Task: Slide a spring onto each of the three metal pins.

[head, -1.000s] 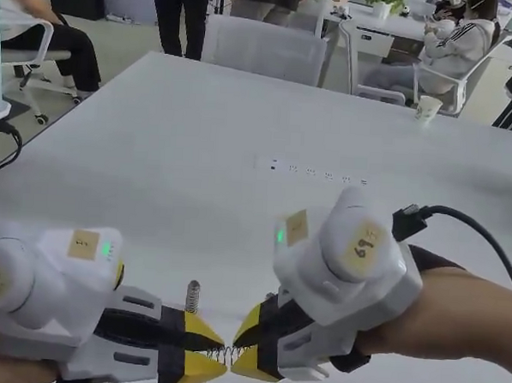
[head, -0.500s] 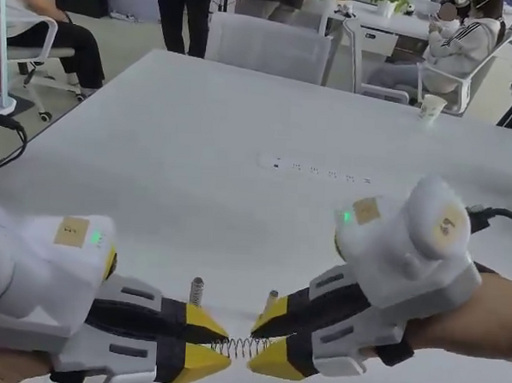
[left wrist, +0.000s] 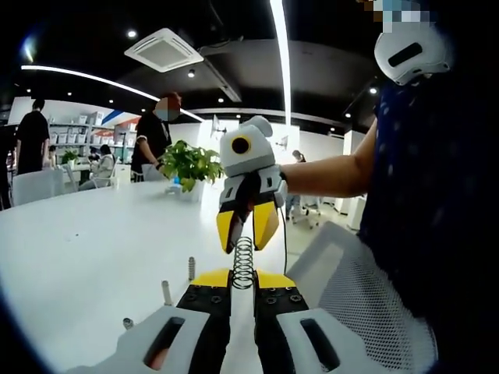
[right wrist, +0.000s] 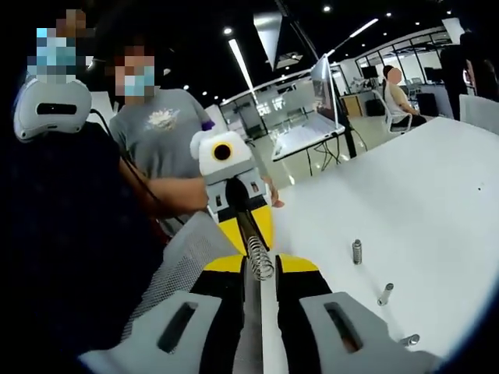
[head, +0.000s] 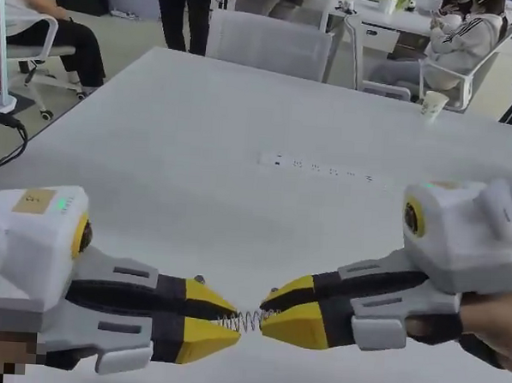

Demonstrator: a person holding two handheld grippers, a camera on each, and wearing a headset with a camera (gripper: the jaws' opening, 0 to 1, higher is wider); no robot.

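A small metal spring (head: pixel 249 320) hangs stretched between my two grippers, low over the white table (head: pixel 241 156). My left gripper (head: pixel 228 326) is shut on its left end and my right gripper (head: pixel 268 316) is shut on its right end, tips facing each other. In the left gripper view the spring (left wrist: pixel 243 261) rises from my own jaws to the right gripper (left wrist: pixel 245 234). The right gripper view shows three metal pins upright on the table: one with a spring on it (right wrist: pixel 357 251), and two bare ones (right wrist: pixel 385 294) (right wrist: pixel 408 340). Those pins (left wrist: pixel 165 292) stand left of my left gripper.
A flush socket strip (head: pixel 321 169) crosses the table's middle. A paper cup (head: pixel 430 106) stands at the far right edge. White chairs (head: pixel 264 46) and seated people line the far side. A black cable (head: pixel 5 135) hangs off the left.
Both grippers have swung down to lie nearly level and drawn apart, so the spring between them shows stretched. The right gripper's body has moved right. The pins have slipped behind the grippers.
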